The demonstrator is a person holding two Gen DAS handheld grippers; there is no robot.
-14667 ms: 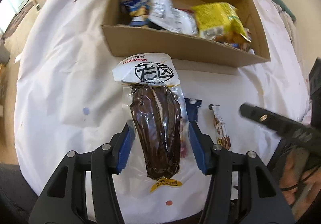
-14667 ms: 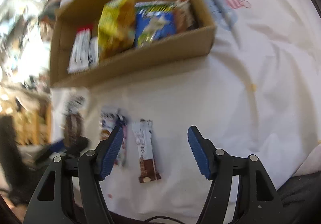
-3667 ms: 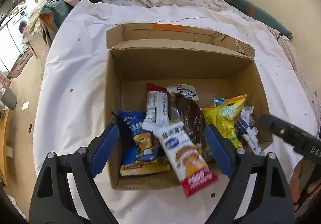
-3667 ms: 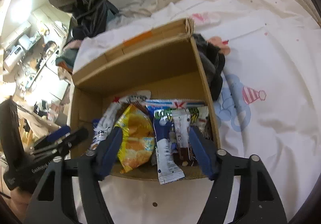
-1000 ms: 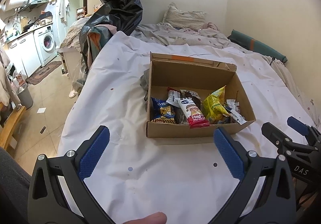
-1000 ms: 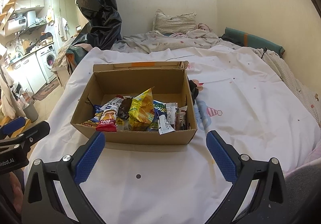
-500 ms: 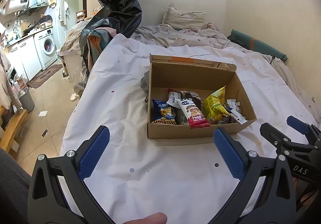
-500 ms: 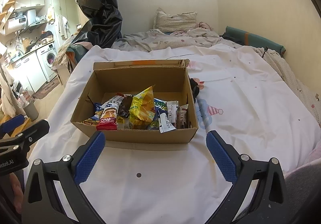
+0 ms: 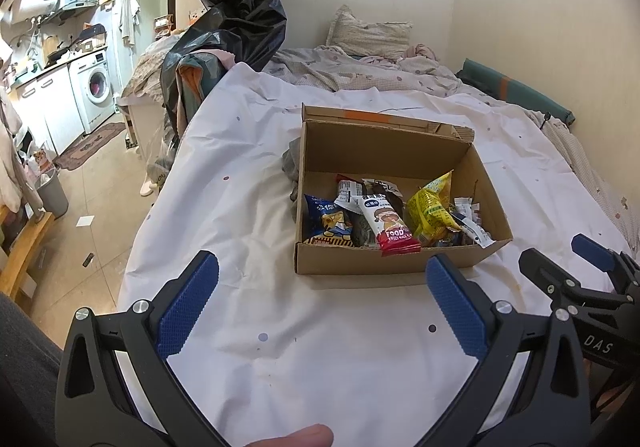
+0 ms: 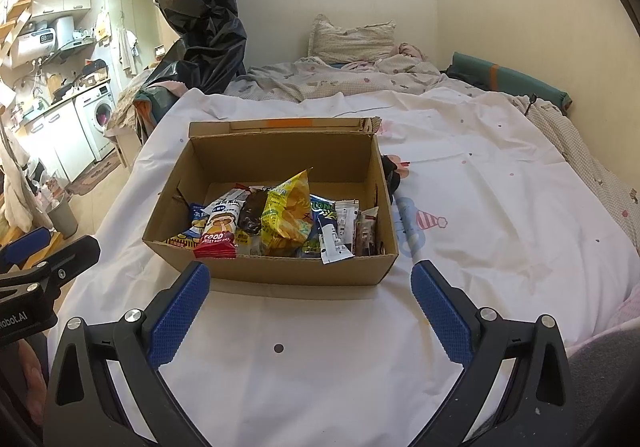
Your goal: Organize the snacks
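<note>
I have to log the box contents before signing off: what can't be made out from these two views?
- Snacks low in the cardboard box: its front wall and the yellow bag cover them, both views.
- Small print on the white wrappers: too small.
- Dark item beside the box: mostly behind its side wall, both views.

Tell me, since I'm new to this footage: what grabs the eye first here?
The open brown cardboard box in the middle of the white bedsheet, with a crinkly yellow snack bag standing tallest among the packets inside. Behind it on the left towers a shiny black plastic bag. Both blue-padded grippers, left gripper and right gripper, are wide open and empty.
</note>
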